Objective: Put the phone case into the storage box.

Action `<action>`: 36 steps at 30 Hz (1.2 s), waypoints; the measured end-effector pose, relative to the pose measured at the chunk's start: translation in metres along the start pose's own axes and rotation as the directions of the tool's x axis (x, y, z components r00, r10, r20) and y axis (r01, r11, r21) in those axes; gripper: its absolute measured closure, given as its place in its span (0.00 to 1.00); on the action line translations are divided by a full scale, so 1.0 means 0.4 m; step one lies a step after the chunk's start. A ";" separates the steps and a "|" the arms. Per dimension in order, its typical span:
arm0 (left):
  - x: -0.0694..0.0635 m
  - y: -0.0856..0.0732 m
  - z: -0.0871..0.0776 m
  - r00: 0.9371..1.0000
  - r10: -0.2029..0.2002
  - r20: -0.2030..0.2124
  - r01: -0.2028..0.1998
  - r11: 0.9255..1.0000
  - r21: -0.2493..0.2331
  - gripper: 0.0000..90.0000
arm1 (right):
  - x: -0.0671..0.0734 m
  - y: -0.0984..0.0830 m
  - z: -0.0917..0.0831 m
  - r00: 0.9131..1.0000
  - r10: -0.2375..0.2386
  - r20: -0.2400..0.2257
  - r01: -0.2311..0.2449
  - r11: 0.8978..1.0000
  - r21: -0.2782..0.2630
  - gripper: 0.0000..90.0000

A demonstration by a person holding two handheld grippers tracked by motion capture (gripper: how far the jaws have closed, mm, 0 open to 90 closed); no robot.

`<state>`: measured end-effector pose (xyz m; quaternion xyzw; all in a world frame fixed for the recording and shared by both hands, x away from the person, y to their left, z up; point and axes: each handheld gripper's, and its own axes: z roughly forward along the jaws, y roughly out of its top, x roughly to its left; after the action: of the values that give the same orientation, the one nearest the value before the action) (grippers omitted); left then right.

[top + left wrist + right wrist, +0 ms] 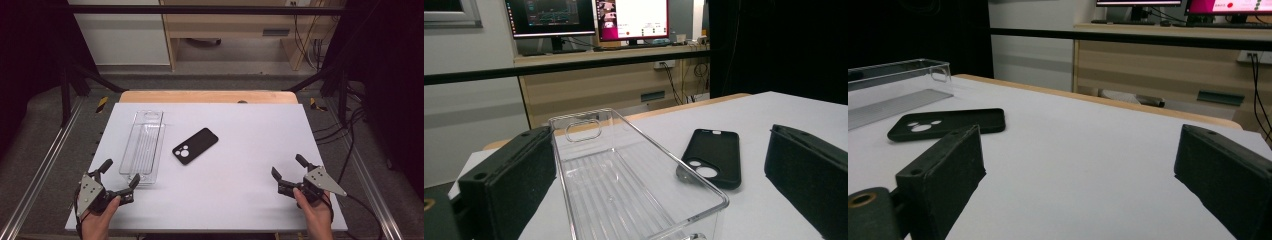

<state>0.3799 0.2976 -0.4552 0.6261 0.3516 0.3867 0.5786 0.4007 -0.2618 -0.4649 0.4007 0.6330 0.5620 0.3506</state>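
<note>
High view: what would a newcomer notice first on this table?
A black phone case lies camera holes up near the middle of the white table. Just left of it stands a clear tray, long and empty. At the near corners, the left hand-held gripper and right hand-held gripper wait open, the left one close to the tray's end.

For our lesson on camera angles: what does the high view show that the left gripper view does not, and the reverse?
High view alone: both hands, the left claw and right claw with open jaws, the floor and the whole white table.
Left gripper view alone: two monitors on a desk, and the tray's handle slot up close.
Both: the clear plastic tray and the black phone case lying beside it, apart from it.
</note>
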 end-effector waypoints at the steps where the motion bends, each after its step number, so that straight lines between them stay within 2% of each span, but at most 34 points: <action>1: 0.000 0.000 0.001 1.000 0.000 0.001 0.000 1.000 0.003 0.00 | -0.002 -0.001 0.002 1.000 0.015 0.001 -0.015 1.000 0.007 0.06; 4: 0.000 -0.001 0.003 1.000 -0.005 -0.003 0.005 1.000 0.011 0.00 | -0.012 -0.005 0.008 0.999 0.052 0.016 -0.053 0.997 0.048 0.06; 8: -0.002 0.000 -0.004 1.000 -0.008 -0.006 0.008 1.000 0.008 0.00 | -0.016 -0.009 0.012 0.997 0.071 0.045 -0.075 0.991 0.110 0.08; 11: -0.001 0.000 -0.009 1.000 -0.014 -0.008 0.014 1.000 0.007 0.00 | -0.005 -0.007 0.015 0.997 0.061 0.038 -0.065 0.988 0.140 0.09; 12: -0.001 -0.001 -0.010 1.000 -0.017 -0.008 0.017 1.000 0.007 0.00 | 0.002 -0.006 0.017 0.997 0.060 0.039 -0.066 0.984 0.166 0.10; 15: 0.000 -0.001 -0.011 1.000 -0.019 -0.008 0.019 1.000 0.007 0.00 | 0.017 -0.001 0.029 0.999 0.039 0.020 -0.043 0.963 0.266 0.09; 20: 0.003 -0.002 -0.012 1.000 -0.019 -0.012 0.019 1.000 0.011 0.00 | 0.037 0.022 0.070 0.999 0.030 -0.035 -0.016 0.940 0.342 0.10; 24: -0.001 -0.001 -0.014 1.000 -0.008 -0.010 0.009 1.000 0.013 0.00 | 0.057 0.060 0.111 0.997 -0.028 -0.076 0.055 0.920 0.387 0.10; 26: -0.001 0.000 -0.013 1.000 -0.008 -0.009 0.008 1.000 0.013 0.00 | 0.063 0.074 0.124 0.995 -0.044 -0.087 0.076 0.915 0.397 0.10; 28: -0.001 -0.001 -0.012 1.000 -0.011 -0.007 0.011 1.000 0.013 0.00 | 0.071 0.093 0.143 0.993 -0.065 -0.100 0.101 0.905 0.414 0.10; 33: -0.001 -0.001 -0.012 1.000 -0.014 -0.005 0.014 1.000 0.014 0.00 | 0.086 0.125 0.191 0.988 -0.079 -0.131 0.130 0.886 0.446 0.10; 35: 0.000 -0.001 -0.012 1.000 -0.015 -0.005 0.015 1.000 0.013 0.00 | 0.093 0.135 0.215 0.987 -0.065 -0.146 0.126 0.879 0.460 0.10; 36: 0.000 -0.001 -0.012 1.000 -0.016 -0.005 0.016 1.000 0.012 0.00 | 0.097 0.138 0.228 0.986 -0.065 -0.153 0.131 0.872 0.471 0.10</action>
<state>0.3756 0.2999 -0.4553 0.6258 0.3606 0.3813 0.5770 0.4717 -0.1851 -0.4208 0.4042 0.7937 0.3945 0.2258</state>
